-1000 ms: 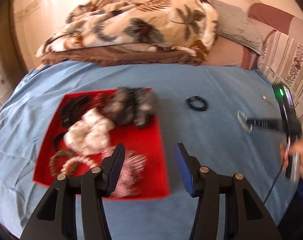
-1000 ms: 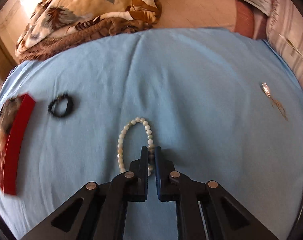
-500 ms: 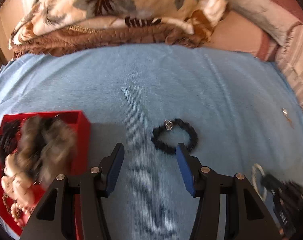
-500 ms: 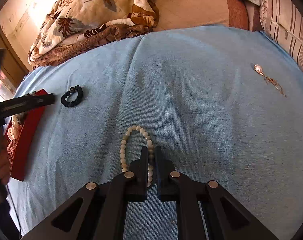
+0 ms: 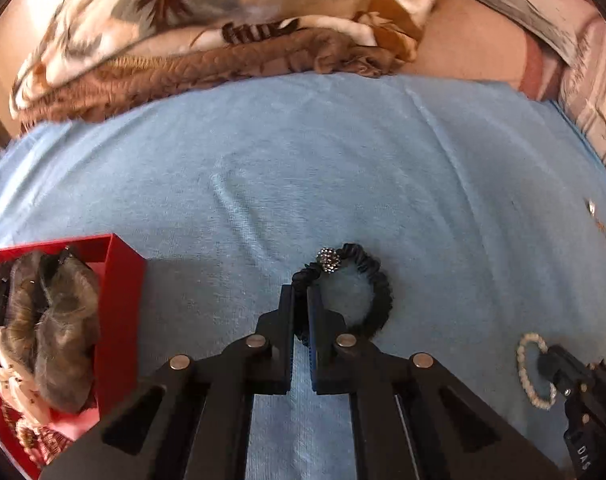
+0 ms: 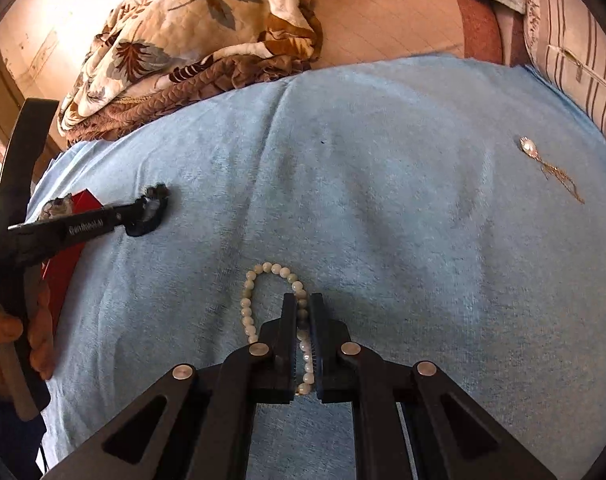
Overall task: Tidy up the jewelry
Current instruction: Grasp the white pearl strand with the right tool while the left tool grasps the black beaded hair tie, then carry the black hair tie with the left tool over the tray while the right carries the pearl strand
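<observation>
My left gripper (image 5: 301, 294) is shut on the near left side of a black bracelet (image 5: 377, 280) with a sparkly bead, which lies on the blue cloth (image 5: 303, 168). It also shows in the right wrist view (image 6: 151, 210) at the left. My right gripper (image 6: 303, 304) is shut on a white pearl bracelet (image 6: 249, 308) on the cloth; the bracelet also shows in the left wrist view (image 5: 525, 368) at the lower right. A red tray (image 5: 119, 280) at the left holds several scrunchies and bracelets.
A gold pendant necklace (image 6: 551, 164) lies on the cloth at the far right. A floral quilt (image 5: 207, 20) is piled along the back. Striped pillows (image 6: 575, 48) sit at the right edge.
My left gripper moved from the red tray right to the black bracelet and shut on it. My right gripper stayed shut on the pearl bracelet.
</observation>
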Motion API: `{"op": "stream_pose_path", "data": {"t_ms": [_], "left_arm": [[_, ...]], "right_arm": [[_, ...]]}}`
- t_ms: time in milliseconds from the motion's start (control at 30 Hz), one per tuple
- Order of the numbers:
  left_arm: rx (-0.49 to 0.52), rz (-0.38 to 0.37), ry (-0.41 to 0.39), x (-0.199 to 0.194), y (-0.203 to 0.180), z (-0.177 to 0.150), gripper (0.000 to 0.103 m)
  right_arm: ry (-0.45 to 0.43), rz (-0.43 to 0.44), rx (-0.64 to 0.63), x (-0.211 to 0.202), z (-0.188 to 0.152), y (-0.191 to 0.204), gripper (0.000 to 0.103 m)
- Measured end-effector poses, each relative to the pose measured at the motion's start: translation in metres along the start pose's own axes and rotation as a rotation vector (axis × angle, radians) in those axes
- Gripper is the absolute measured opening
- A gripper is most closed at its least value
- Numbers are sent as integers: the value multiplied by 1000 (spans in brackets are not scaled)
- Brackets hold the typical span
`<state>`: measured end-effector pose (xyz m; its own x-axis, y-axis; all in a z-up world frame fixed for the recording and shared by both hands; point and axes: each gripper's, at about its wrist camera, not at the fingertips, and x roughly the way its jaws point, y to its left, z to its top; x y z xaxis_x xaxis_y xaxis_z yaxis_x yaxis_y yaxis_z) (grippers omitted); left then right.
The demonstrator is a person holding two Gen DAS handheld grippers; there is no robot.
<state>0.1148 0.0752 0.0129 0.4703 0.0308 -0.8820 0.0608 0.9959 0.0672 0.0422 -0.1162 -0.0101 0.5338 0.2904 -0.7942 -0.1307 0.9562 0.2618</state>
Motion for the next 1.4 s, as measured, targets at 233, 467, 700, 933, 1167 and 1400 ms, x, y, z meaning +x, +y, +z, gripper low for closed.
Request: {"op": "stream_pose_path", "data": {"t_ms": [233,467,700,933,1167,1400], "left_arm": [[20,-82,-37,-40,-11,-14,5],[2,-165,-100,-104,-2,-42,5],[-49,-194,-162,-163,29,-85,6],[-106,-184,-207,-201,65,-124,6],[-140,-153,-242,-222,97,-154,6],[-197,-140,-255,-228,130,-172,6]], "right_arm": [[-27,90,43,-11,-2,4,7],[-67,118,34,-30,-9,18,7],[-90,143,33,-52,-23,32,7],[-114,191,37,-81,-46,54,7],[-108,247,70,-107,-60,67,7],[-113,238,12,-127,-59,96,7]]}}
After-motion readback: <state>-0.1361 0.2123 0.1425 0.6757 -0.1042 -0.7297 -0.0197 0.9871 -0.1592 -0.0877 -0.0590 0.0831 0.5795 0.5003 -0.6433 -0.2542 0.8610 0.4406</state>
